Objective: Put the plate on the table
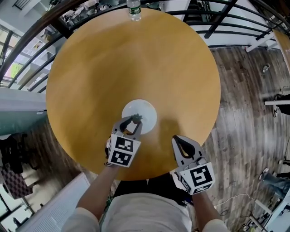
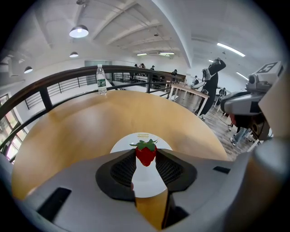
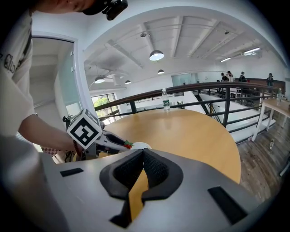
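- Pale wood makes up the round table (image 1: 136,59), which fills most of the head view; a dark metal railing (image 1: 27,41) curves round behind its far side.
- A small white plate (image 1: 146,110) lies flat on the tabletop, on the near half, towards the person who stands at the table's edge.
- The left gripper (image 1: 134,119) reaches over the near rim of the plate. Its jaws stand fairly wide and are closed on a red strawberry (image 2: 146,153) with green leaves, pinched at the very tips.
- In the left gripper view the strawberry sits above the plate's white surface; whether it touches the plate cannot be told.
- The right gripper (image 1: 176,139) hangs over bare wood just to the right of the plate, near the table's front edge. Its jaws are together at the tips with nothing between them.
- A clear water bottle (image 1: 133,10) with a green label stands upright at the far edge of the table, well apart from the plate.
- Grey wood-plank floor (image 1: 244,99) shows to the right of the table.
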A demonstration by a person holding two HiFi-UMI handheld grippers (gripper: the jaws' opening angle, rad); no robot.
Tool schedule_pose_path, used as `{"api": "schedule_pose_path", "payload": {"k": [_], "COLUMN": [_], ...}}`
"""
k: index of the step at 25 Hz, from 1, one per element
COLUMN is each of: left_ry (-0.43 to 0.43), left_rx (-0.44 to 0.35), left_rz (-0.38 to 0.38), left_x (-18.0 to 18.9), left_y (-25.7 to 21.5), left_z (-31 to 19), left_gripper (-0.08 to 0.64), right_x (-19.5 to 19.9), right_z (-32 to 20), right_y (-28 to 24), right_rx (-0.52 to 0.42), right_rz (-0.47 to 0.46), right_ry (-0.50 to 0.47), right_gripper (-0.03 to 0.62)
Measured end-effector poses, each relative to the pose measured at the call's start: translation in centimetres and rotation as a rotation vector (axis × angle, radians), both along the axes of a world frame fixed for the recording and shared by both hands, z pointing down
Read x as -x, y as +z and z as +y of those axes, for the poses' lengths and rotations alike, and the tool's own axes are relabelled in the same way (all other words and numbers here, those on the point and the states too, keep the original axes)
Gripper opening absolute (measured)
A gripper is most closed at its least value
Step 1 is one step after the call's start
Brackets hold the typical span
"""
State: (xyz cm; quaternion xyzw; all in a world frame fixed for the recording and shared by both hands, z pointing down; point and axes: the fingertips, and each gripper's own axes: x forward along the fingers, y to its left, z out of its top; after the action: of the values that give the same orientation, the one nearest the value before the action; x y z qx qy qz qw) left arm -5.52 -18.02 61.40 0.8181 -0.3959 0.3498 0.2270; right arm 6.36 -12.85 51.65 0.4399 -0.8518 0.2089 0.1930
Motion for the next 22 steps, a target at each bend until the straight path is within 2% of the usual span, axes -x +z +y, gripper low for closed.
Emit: {"api": "schedule_pose_path", "payload": {"k": [5, 22], "left_ry": [0.019, 0.065], "left_rx": [0.027, 0.048], "left_rz": [-0.025, -0.112], "left_x": [-0.2, -0.4], "left_y": [1.8, 4.6], "left_z": [-0.2, -0.5], "left_gripper": [0.15, 0.15], "right_x": [0.0, 0.0], "right_z": [-0.2, 0.6], "right_y": [1.0, 3.4], "right_rx": [0.031, 0.089], "right_rz": [-0.019, -0.037], "right_ry": [0.01, 0.017], "right_gripper": [0.025, 0.025]}}
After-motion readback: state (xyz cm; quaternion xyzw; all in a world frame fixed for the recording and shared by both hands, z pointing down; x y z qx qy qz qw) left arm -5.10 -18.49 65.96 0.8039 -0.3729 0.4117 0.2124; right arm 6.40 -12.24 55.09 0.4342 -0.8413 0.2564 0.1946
